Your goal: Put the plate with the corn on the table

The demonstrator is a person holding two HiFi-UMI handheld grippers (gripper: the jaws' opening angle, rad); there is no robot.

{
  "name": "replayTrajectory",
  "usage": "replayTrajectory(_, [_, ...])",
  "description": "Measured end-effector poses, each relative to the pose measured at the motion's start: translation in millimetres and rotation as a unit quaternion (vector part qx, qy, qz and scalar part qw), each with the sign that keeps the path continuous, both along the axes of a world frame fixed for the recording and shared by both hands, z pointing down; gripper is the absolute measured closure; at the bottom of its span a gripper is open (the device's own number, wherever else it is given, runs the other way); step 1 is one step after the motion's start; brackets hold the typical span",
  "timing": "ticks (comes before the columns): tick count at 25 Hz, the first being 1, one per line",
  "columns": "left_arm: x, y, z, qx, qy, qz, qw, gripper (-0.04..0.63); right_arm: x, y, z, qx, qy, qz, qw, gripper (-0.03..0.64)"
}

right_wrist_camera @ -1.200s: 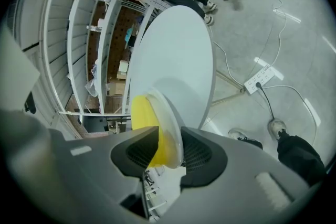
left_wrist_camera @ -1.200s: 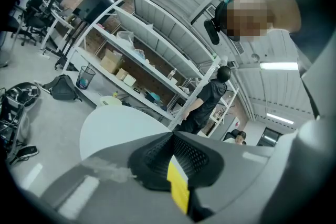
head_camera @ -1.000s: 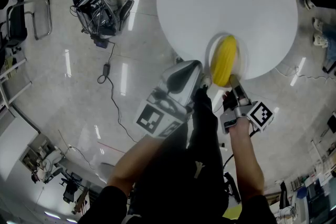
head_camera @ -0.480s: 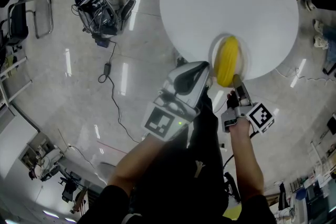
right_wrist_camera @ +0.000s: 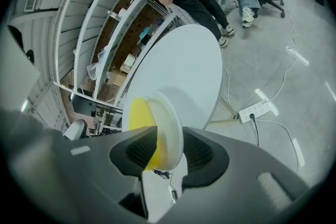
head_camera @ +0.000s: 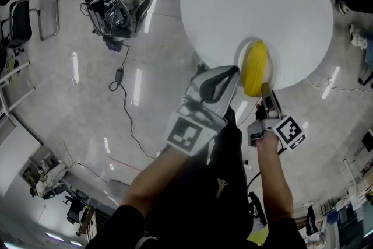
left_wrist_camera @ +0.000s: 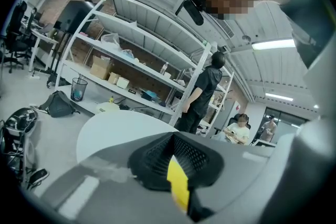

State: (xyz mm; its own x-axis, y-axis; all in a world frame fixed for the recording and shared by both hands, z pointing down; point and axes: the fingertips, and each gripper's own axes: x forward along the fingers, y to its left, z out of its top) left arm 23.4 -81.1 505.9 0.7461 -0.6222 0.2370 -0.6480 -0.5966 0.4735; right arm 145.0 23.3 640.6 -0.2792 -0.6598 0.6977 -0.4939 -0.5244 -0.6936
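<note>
**Right tongs opening round the plate rim; left tongs closed at the tips.**

We found the right tongs [right_wrist_camera: 169, 149] wide and opening, with the thin rim of the plate [right_wrist_camera: 173, 120] standing between their ribbed black pads. The plate, round, pale and smooth with a raised lip, lay at the edge of the desk [head_camera: 256, 3], a round, matt white top. It carried the corn [head_camera: 255, 68], a rounded yellow cob. The left tongs [head_camera: 235, 71] hung just beside the plate with jaw tips together. A yellow strip showed in the slit between their mesh-textured pads; we could not identify it. Both tongs had smooth grey shells.
</note>
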Motion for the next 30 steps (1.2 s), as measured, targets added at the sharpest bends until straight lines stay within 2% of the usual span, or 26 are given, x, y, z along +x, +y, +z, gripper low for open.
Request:
replayTrajectory(2, [0.9,-1.3,-1.0,-0.001,0.003,-0.001,1.0000,0.591,-2.3,-6.7,-3.0,0.019,0.001,-0.012,1.000,0.468])
replayTrajectory(7, [3.0,0.0,-2.4,0.001,0.005,0.001,1.0000,0.591,1.1,-6.5,-4.3,0.025,0.021,-0.022,0.999,0.453])
replayTrajectory(14, [6.8,0.3,-0.2,0.000,0.003,0.004,1.0000,0.591,5.2,-7.2,-5.3,0.032,0.015,-0.005,0.999,0.454])
replayTrajectory(18, [9.9,0.8,-0.6,0.002,0.002,0.007,1.0000,0.591,1.4,-16.7,-9.4,0.067,0.005,-0.021,0.997,0.453])
replayTrajectory(23, [10.8,0.4,-3.4,0.004,0.002,0.004,1.0000,0.591,9.7,-4.9,-4.8,0.032,0.025,-0.013,0.999,0.454])
replayTrajectory(30, [12.2,-0.1,-12.0,0.010,0.001,0.002,1.0000,0.591,15.1,-6.2,-12.1,0.042,0.059,-0.047,0.996,0.454])
